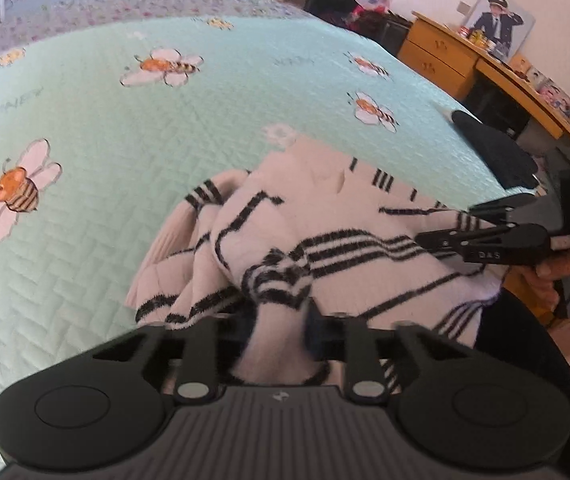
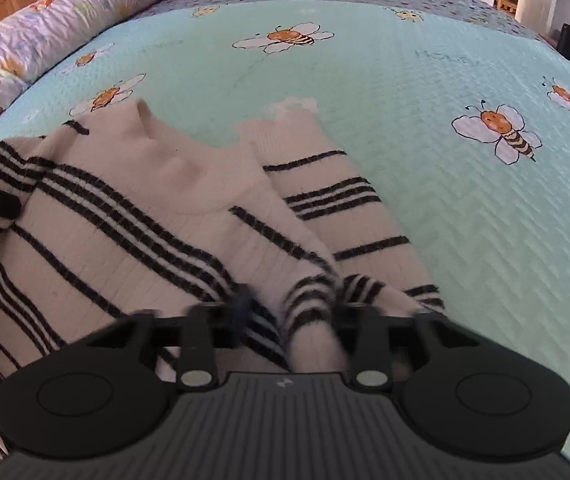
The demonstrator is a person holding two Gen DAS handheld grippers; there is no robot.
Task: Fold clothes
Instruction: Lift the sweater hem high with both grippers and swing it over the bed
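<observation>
Gripping striped sweater (image 2: pixel 133 216) at both near corners: left tongs (image 1: pixel 279 332) and right tongs (image 2: pixel 309 316) clamped on fabric. Spread on bed (image 2: pixel 425 92), sleeves loose; folding barely begun.

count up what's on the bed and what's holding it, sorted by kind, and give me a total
Striped sweater: 1
Bee-print quilt: 1
Grippers: 2, the left gripper and the right gripper, each shut on the sweater
Total: 4
</observation>
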